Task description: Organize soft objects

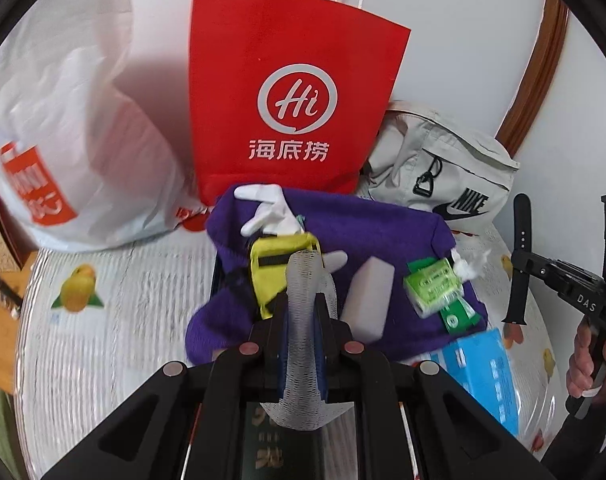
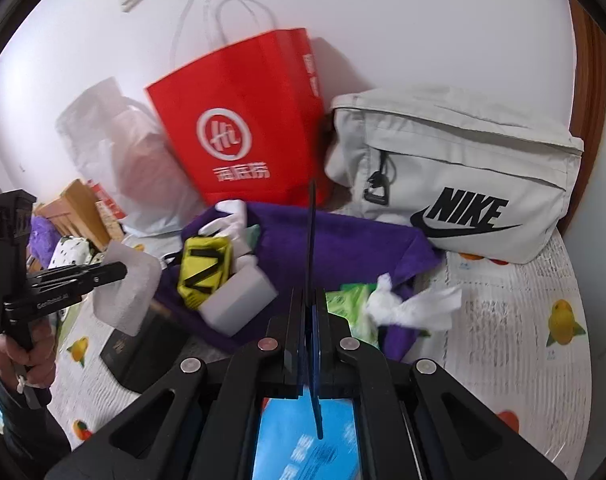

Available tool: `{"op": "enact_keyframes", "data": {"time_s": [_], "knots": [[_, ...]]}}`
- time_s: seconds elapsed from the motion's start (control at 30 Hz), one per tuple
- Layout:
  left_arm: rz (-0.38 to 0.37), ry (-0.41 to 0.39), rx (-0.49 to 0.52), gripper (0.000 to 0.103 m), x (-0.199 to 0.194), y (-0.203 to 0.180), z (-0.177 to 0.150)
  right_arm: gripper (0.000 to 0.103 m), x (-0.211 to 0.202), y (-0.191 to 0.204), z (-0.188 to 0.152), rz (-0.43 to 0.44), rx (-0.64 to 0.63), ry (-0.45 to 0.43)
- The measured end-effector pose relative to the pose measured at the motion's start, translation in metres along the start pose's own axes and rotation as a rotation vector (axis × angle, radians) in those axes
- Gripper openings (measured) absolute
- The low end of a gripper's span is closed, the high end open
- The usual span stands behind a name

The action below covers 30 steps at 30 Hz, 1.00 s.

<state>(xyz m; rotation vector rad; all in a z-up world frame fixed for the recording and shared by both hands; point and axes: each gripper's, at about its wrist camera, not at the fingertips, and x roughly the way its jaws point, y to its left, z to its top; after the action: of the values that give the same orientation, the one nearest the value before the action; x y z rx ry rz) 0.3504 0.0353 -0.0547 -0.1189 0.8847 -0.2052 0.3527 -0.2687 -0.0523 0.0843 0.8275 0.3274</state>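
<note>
My left gripper (image 1: 303, 304) is shut on a white foam mesh sleeve (image 1: 305, 320), held above a purple cloth (image 1: 363, 224); it also shows at the left of the right wrist view (image 2: 115, 272) with the sleeve (image 2: 127, 292). My right gripper (image 2: 311, 300) is shut on a thin black watch strap (image 2: 311, 240); in the left wrist view it is at the right edge (image 1: 521, 258) with the strap (image 1: 519, 256) hanging. On the cloth lie a white glove (image 1: 271, 208), a yellow pouch (image 1: 279, 264), a grey sponge block (image 1: 369, 300) and a green tissue pack (image 1: 435, 286).
A red paper bag (image 1: 295, 92), a white plastic bag (image 1: 63, 120) and a beige Nike bag (image 2: 455, 184) stand against the wall. A blue box (image 1: 483, 368) and a dark box (image 2: 143, 352) lie on the fruit-print tablecloth (image 1: 103, 340).
</note>
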Motion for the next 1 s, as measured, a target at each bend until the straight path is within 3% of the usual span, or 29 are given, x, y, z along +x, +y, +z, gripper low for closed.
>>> {"op": "enact_keyframes", "data": {"time_s": [0.23, 0.53, 0.6, 0.67, 0.73, 0.77, 1.0], "knots": [[-0.031, 0.030, -0.034, 0.011, 0.035, 0.004, 0.019, 0.003, 0.043, -0.008, 0.017, -0.002, -0.010, 0.062], [-0.068, 0.078, -0.035, 0.011, 0.072, 0.000, 0.025, 0.005, 0.086, -0.020, 0.004, -0.022, -0.014, 0.168], [-0.068, 0.086, -0.032, 0.011, 0.078, -0.001, 0.026, 0.011, 0.083, -0.023, 0.001, -0.020, -0.023, 0.158], [-0.060, 0.089, -0.028, 0.011, 0.082, -0.002, 0.027, 0.038, 0.077, -0.025, 0.000, -0.025, -0.028, 0.129], [-0.057, 0.093, -0.025, 0.011, 0.085, -0.002, 0.027, 0.051, 0.068, -0.026, -0.001, -0.036, -0.039, 0.096], [-0.060, 0.097, -0.025, 0.012, 0.087, -0.001, 0.027, 0.051, 0.066, -0.027, -0.001, -0.045, -0.047, 0.088], [-0.057, 0.108, -0.013, 0.045, 0.090, -0.004, 0.024, 0.051, 0.080, -0.047, -0.005, -0.081, -0.016, 0.144]]}}
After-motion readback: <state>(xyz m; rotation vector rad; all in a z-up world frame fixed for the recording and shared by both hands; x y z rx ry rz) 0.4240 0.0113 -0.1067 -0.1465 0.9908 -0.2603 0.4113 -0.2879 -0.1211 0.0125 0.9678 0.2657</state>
